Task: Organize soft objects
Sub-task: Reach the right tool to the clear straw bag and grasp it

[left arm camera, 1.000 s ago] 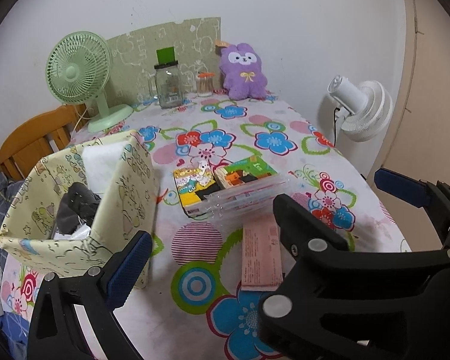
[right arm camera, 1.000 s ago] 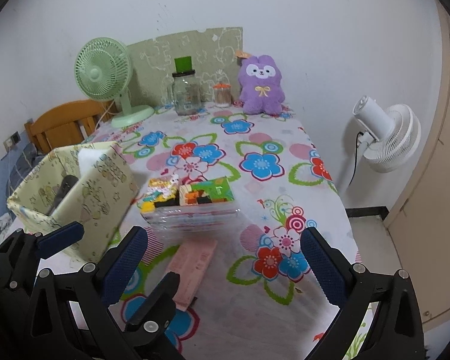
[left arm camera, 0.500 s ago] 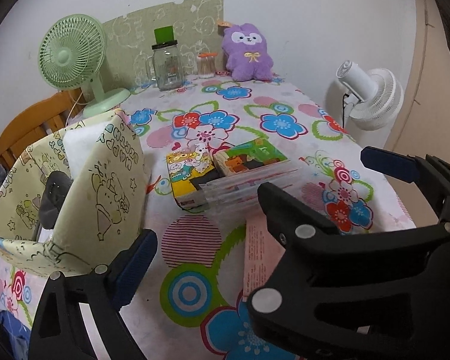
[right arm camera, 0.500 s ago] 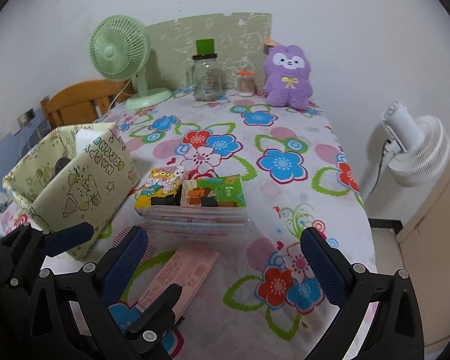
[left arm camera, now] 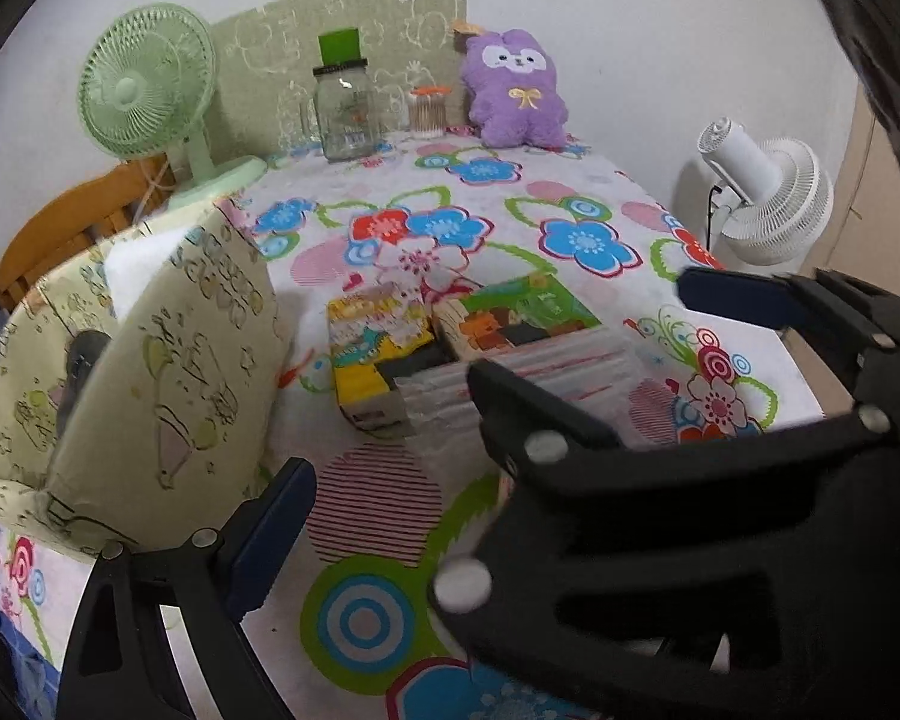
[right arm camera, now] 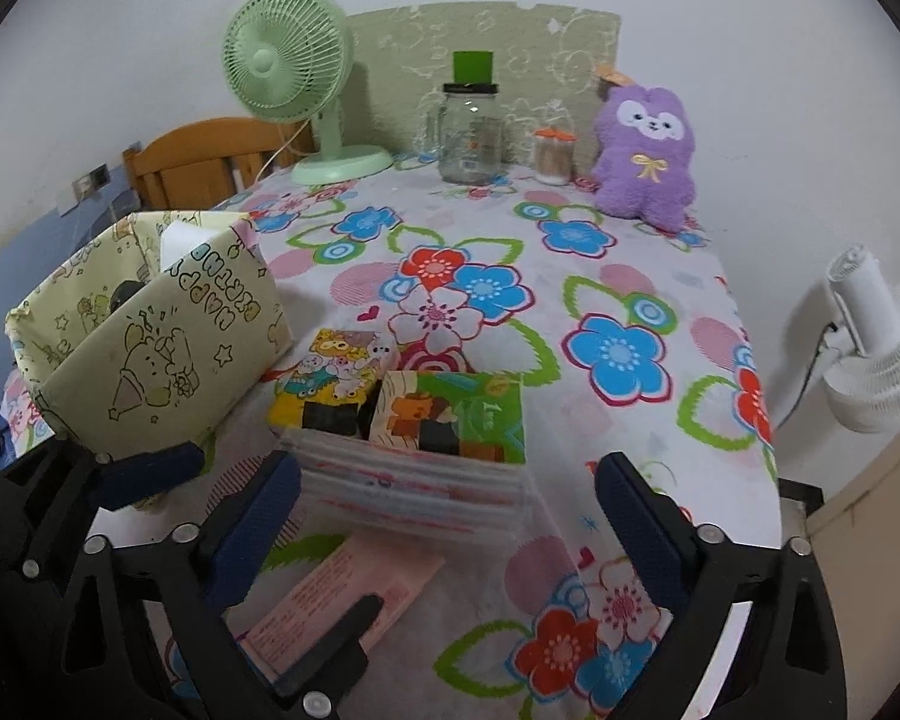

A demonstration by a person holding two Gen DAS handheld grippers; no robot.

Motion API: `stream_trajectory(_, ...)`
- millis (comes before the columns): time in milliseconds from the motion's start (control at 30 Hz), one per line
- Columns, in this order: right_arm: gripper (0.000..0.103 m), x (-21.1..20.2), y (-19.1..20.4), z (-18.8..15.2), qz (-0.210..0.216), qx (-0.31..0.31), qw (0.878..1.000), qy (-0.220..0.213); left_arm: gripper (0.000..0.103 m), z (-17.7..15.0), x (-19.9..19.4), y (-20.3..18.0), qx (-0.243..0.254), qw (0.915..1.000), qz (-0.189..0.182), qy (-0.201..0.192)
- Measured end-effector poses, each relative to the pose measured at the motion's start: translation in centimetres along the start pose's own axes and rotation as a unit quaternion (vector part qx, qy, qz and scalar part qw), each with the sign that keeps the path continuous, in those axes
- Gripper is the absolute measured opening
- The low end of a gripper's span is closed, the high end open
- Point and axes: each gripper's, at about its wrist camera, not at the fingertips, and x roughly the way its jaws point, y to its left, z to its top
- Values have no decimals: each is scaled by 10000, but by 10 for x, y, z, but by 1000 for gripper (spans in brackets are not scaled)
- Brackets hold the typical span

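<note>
A purple plush toy (left arm camera: 516, 90) sits upright at the far edge of the flowered table; it also shows in the right wrist view (right arm camera: 645, 153). A pale yellow cartoon-print box (left arm camera: 150, 348) stands at the left with a dark item and white cloth inside, also seen in the right wrist view (right arm camera: 150, 336). Two colourful tissue packs (right arm camera: 396, 396) lie mid-table in a clear wrapper. My left gripper (left arm camera: 498, 396) is open and empty near the table's front. My right gripper (right arm camera: 450, 516) is open and empty just in front of the packs.
A green desk fan (right arm camera: 294, 84), a glass jar (right arm camera: 471, 132) and a small toothpick jar (right arm camera: 552, 156) stand at the back. A pink paper slip (right arm camera: 342, 600) lies near the front edge. A white floor fan (right arm camera: 870, 348) stands right of the table. A wooden chair (right arm camera: 204, 162) is back left.
Both grippers have moved forward over the table toward the tissue packs and the box, with the view tilting down. Both stay open and empty.
</note>
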Motion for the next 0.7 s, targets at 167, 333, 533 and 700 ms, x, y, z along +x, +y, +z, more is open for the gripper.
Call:
stream_trajectory(167, 82, 13, 1, 3, 208, -135, 9995, 183, 95, -3, 9, 2, -141, 9994, -151, 262)
stream_trajectory(333, 75, 22, 5, 4, 442, -345, 9979, 316, 93, -7, 15, 4, -293, 9984, -241, 420)
stream_trajectory(533, 66, 29, 8, -3, 497, -403, 9954, 713, 93, -9, 14, 6, -355, 9981, -295, 398)
stream_trajectory(700, 60, 28, 6, -15, 472, -332, 9940, 925, 93, -12, 13, 4, -258, 9983, -270, 451)
